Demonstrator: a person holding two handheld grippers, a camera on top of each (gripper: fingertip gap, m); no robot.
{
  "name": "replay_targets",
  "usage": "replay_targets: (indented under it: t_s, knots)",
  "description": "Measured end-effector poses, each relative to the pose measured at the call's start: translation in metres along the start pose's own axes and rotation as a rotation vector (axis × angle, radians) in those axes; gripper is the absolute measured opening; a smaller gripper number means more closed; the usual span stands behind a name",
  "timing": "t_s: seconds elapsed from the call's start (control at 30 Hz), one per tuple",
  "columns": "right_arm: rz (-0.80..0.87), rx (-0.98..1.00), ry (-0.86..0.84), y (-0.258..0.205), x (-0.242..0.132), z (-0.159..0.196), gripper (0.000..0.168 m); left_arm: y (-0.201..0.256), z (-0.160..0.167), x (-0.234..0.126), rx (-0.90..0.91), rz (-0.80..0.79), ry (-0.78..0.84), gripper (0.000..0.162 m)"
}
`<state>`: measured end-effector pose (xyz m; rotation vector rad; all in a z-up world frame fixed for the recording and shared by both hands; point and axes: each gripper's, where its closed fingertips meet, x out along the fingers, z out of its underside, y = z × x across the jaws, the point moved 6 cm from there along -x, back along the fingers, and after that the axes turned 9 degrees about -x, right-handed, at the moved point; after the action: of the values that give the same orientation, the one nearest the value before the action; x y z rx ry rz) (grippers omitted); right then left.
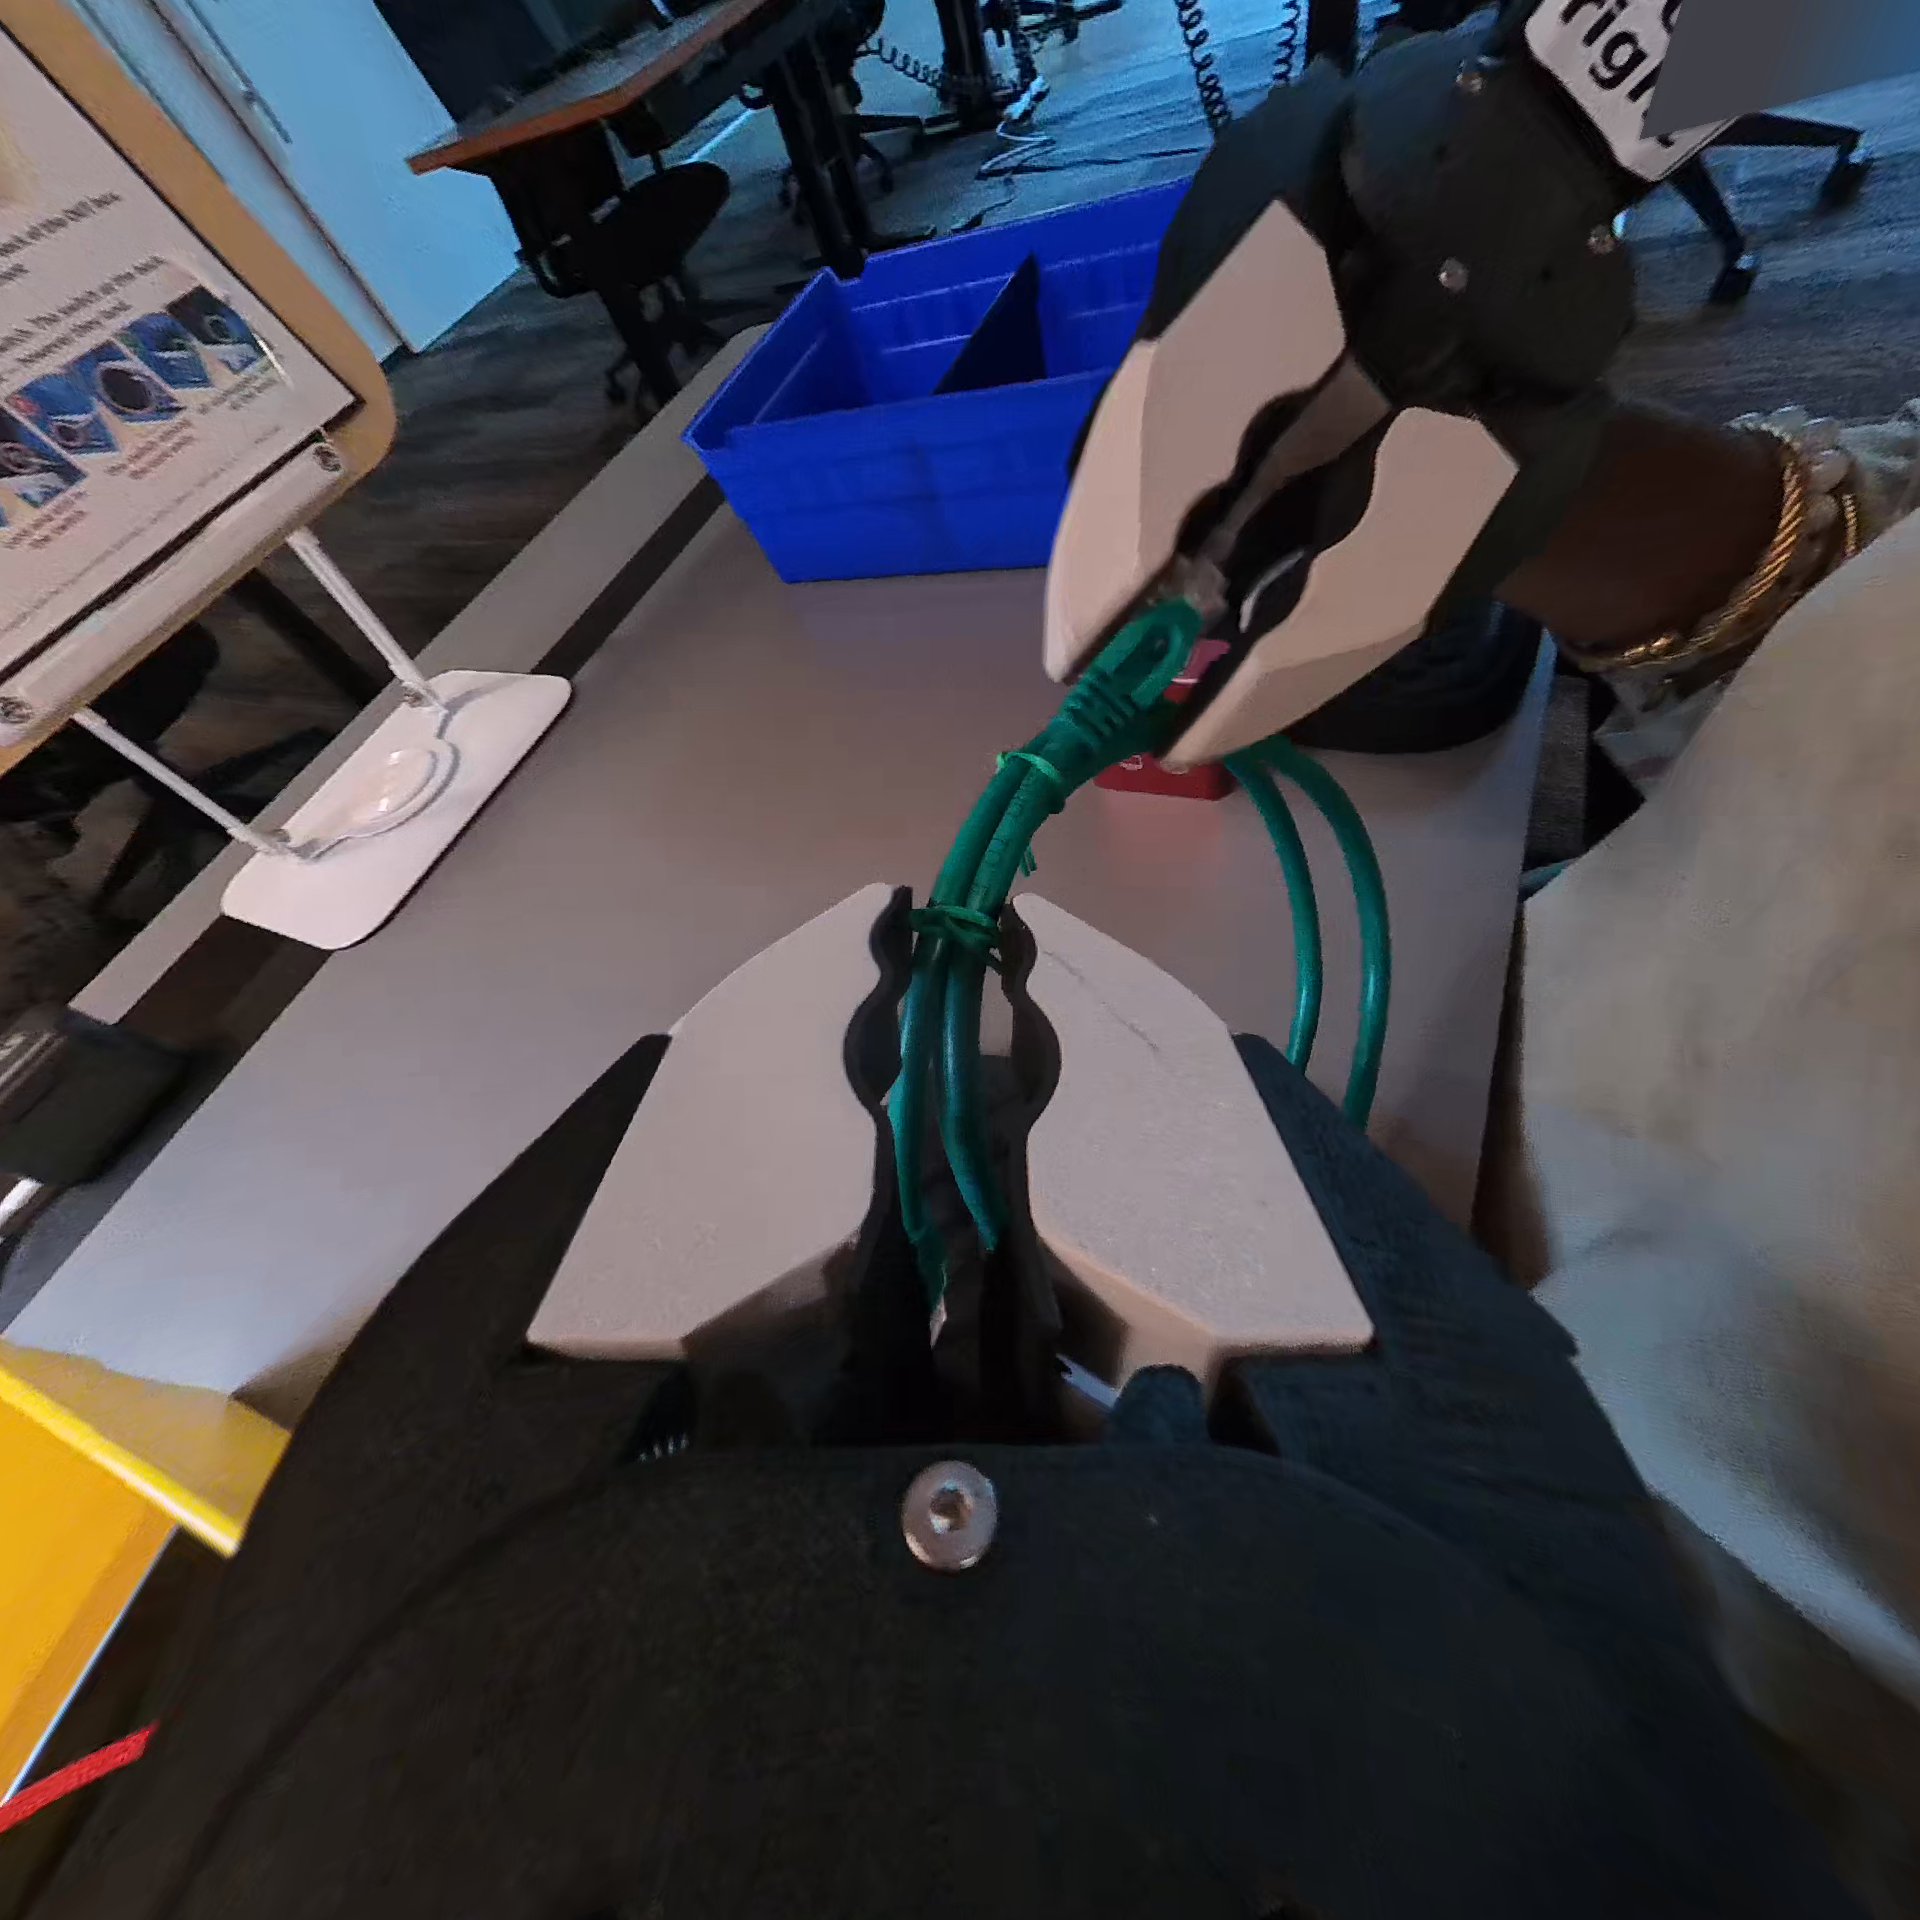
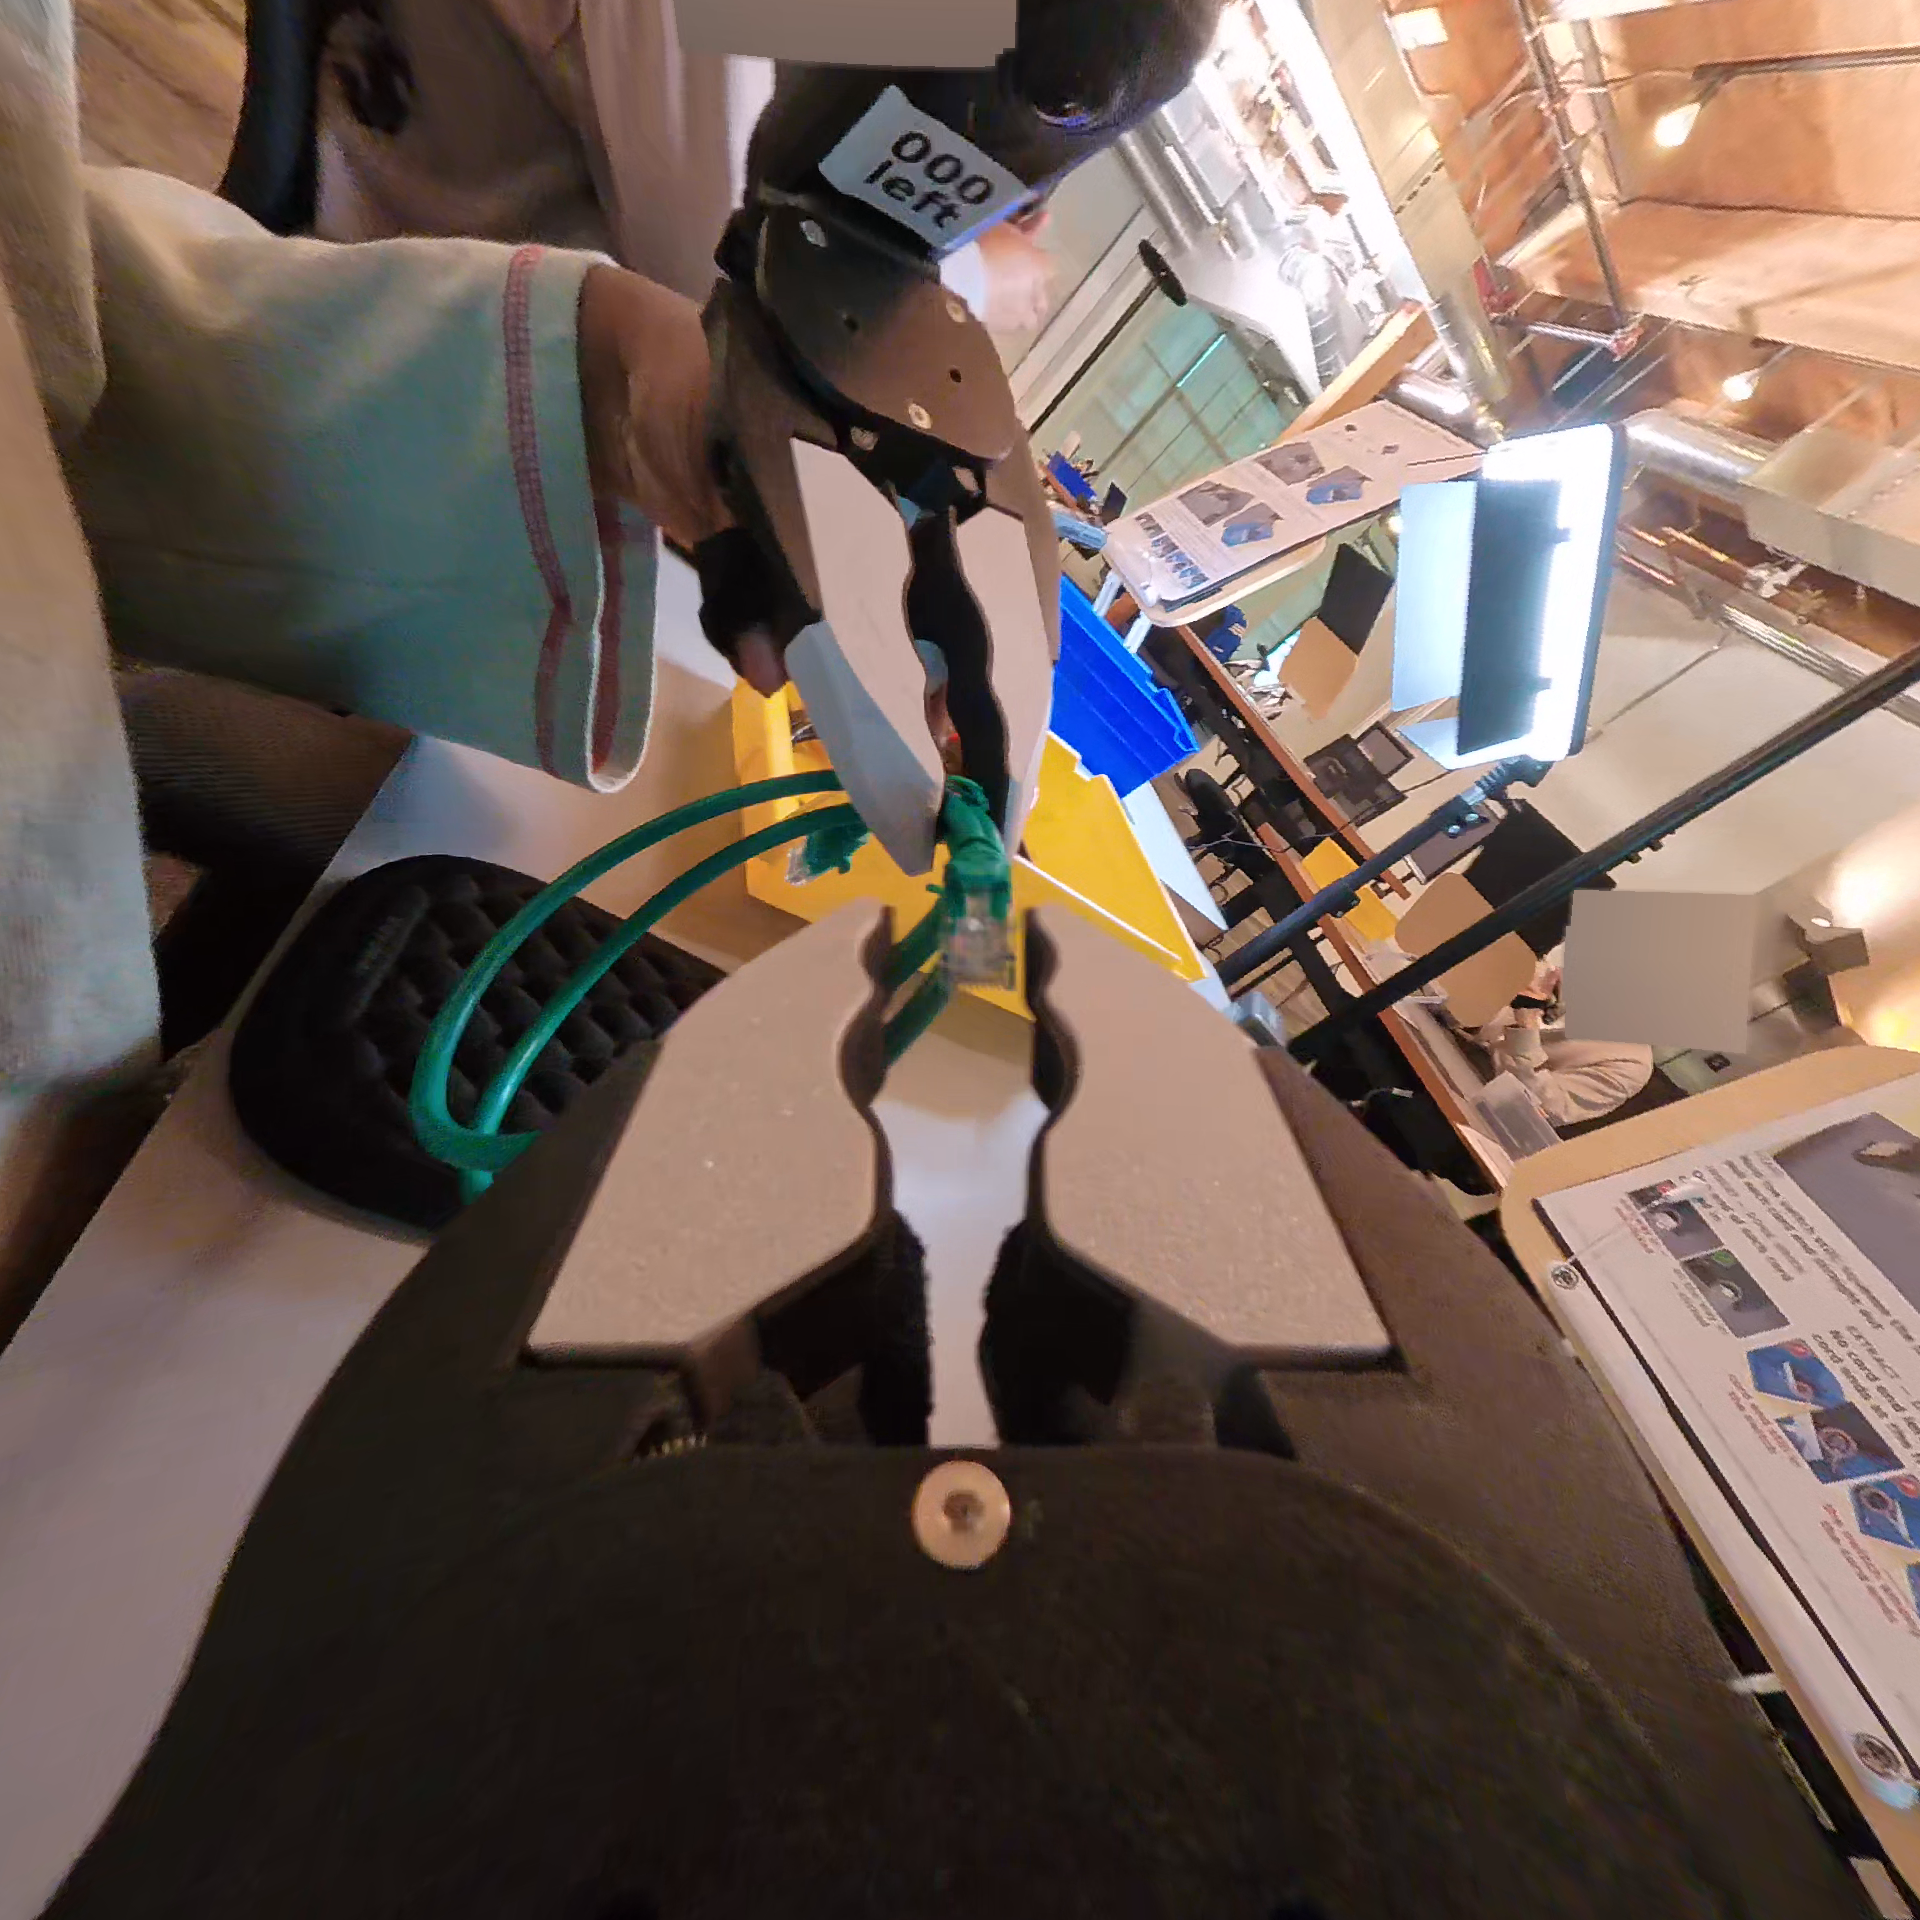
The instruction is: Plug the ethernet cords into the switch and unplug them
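Observation:
A green ethernet cord (image 1: 997,831), bundled with green twist ties, hangs between both grippers above the grey table (image 1: 675,748). My left gripper (image 1: 956,914) is shut on the tied bundle. My right gripper (image 1: 1127,707) is shut on the cord's plug end. In the right wrist view the clear plug (image 2: 977,935) sits between my right gripper's (image 2: 961,920) tips, with the left gripper (image 2: 966,847) just beyond it. The cord's loop (image 2: 447,1029) sags to the left, and a second plug (image 2: 821,852) hangs free. No switch is clearly in view.
A blue bin (image 1: 883,457) stands at the table's far side and a yellow bin (image 2: 1081,831) near the left gripper. A white stand base (image 1: 416,800) holds an instruction board (image 1: 125,416). A black padded object (image 2: 343,1039) and a small red item (image 1: 1164,777) lie under the cord. Tip to tip, the grippers are about 4 cm apart.

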<state>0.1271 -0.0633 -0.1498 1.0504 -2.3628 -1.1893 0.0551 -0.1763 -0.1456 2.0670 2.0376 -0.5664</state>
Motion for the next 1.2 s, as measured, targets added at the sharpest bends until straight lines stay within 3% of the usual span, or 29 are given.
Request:
replay_targets:
  t_s: [0.03, 0.13, 0.17, 0.23, 0.43, 1.0, 1.03, 1.07, 1.1, 1.13, 1.2]
  knots:
    - [-0.007, 0.001, 0.0, -0.001, 0.0, 0.0, 0.015, 0.001, 0.001, 0.001, -0.001, 0.01, -0.003, 0.016]
    - [-0.028, 0.077, 0.035, -0.001, -0.003, 0.001, 0.013, 0.006, 0.005, 0.005, 0.057, 0.058, -0.003, 0.021]
    - [-0.049, 0.127, 0.045, -0.002, -0.003, 0.003, 0.013, 0.01, 0.004, 0.006, 0.098, 0.067, 0.021, 0.033]
    - [-0.092, 0.196, 0.051, -0.007, -0.003, 0.008, 0.013, 0.019, -0.001, 0.009, 0.179, 0.102, 0.081, 0.04]
    - [-0.113, 0.296, 0.12, -0.012, -0.004, 0.011, 0.013, 0.03, -0.002, 0.02, 0.222, 0.177, 0.108, 0.01]
    - [-0.191, 0.319, 0.121, -0.019, -0.015, 0.008, 0.013, 0.035, 0.006, 0.011, 0.176, 0.257, 0.024, 0.006]
    - [-0.188, 0.316, 0.108, -0.019, -0.016, 0.009, 0.012, 0.034, 0.007, 0.01, 0.166, 0.25, 0.01, 0.002]
    - [-0.157, 0.321, 0.091, -0.016, -0.02, 0.012, 0.013, 0.022, 0.018, 0.005, 0.173, 0.172, -0.103, 0.0]
    - [-0.079, 0.343, 0.095, -0.007, -0.034, 0.017, 0.013, 0.0, 0.032, -0.003, 0.177, 0.009, -0.22, 0.0]
    - [0.004, 0.387, 0.169, 0.005, -0.054, 0.018, 0.013, -0.01, 0.044, -0.011, 0.162, -0.015, -0.255, 0.0]
    - [0.066, 0.402, 0.235, 0.017, -0.079, 0.017, 0.013, -0.005, 0.028, -0.02, 0.045, 0.128, -0.027, 0.0]
